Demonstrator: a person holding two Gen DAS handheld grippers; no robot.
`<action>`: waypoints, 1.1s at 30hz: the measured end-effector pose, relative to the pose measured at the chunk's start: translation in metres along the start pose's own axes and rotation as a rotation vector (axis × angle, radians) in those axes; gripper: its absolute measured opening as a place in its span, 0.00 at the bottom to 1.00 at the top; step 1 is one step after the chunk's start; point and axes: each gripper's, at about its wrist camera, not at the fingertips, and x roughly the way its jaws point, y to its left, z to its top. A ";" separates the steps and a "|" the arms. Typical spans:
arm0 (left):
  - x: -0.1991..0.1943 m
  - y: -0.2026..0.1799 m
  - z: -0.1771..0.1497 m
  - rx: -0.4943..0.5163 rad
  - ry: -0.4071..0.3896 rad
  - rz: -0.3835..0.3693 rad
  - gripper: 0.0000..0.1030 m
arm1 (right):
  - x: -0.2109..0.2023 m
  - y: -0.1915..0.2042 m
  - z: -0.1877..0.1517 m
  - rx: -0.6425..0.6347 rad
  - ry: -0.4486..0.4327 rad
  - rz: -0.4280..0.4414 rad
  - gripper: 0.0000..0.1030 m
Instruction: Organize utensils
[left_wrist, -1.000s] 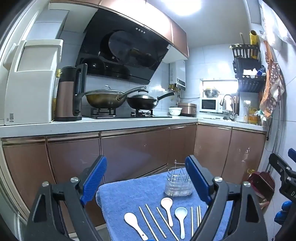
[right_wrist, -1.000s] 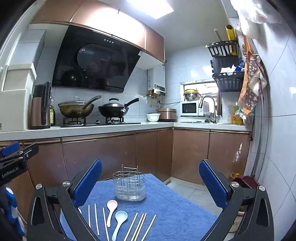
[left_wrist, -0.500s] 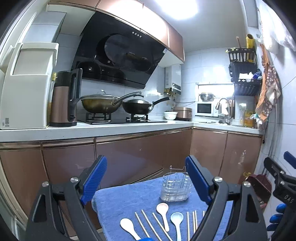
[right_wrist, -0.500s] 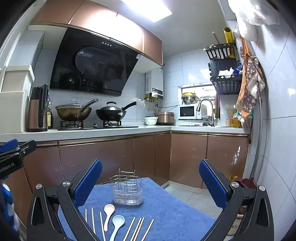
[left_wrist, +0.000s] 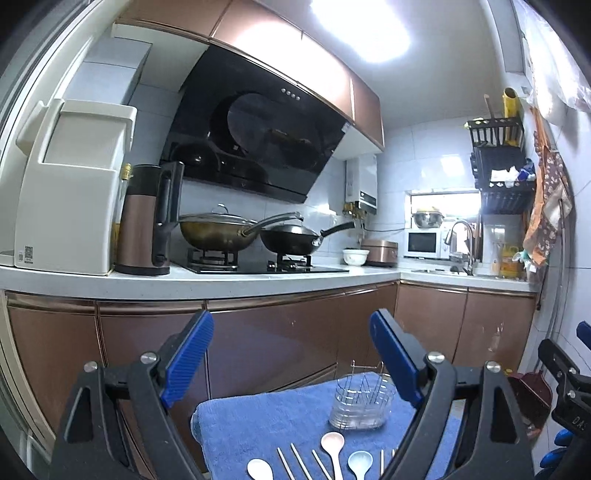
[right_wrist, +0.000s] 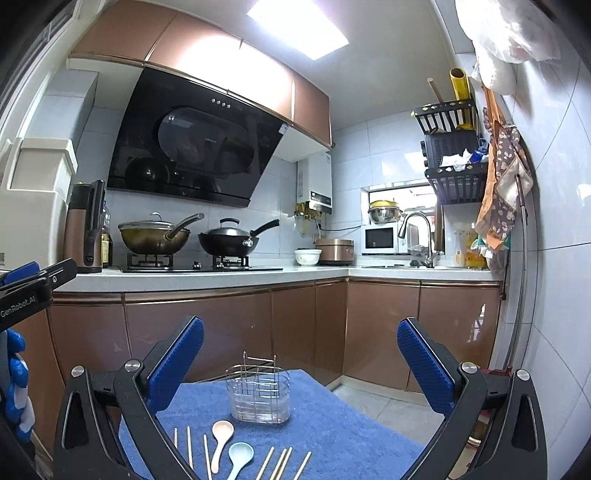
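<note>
The clear wire-framed utensil holder (right_wrist: 258, 397) stands upright at the far middle of the blue towel-covered table (right_wrist: 343, 432). Open towel lies to its right. Pale spoons (right_wrist: 221, 441) and thin wooden chopsticks (right_wrist: 280, 461) crowd the near edge.

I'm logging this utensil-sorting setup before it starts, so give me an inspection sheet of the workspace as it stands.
Surface: blue towel covering a small table.
Job's things: wire utensil holder upright, nothing seen inside; pink spoon, blue spoon, white spoon and chopsticks lying flat in front of it.
Clutter: nothing seen on the towel.
Grippers: left gripper and right gripper both open, holding nothing, above the towel.
Cables: nothing seen.
Surroundings: two woks on the stove, kettle, microwave, sink tap.
</note>
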 end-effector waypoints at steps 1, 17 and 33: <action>0.001 0.001 0.000 -0.001 -0.001 -0.006 0.84 | 0.001 0.000 0.000 0.001 -0.001 0.000 1.00; 0.036 -0.002 -0.009 0.001 0.062 0.001 0.84 | 0.022 -0.010 -0.005 0.047 -0.012 0.041 1.00; 0.067 -0.006 -0.019 -0.004 0.073 0.023 0.84 | 0.054 -0.001 -0.012 -0.015 0.035 0.055 1.00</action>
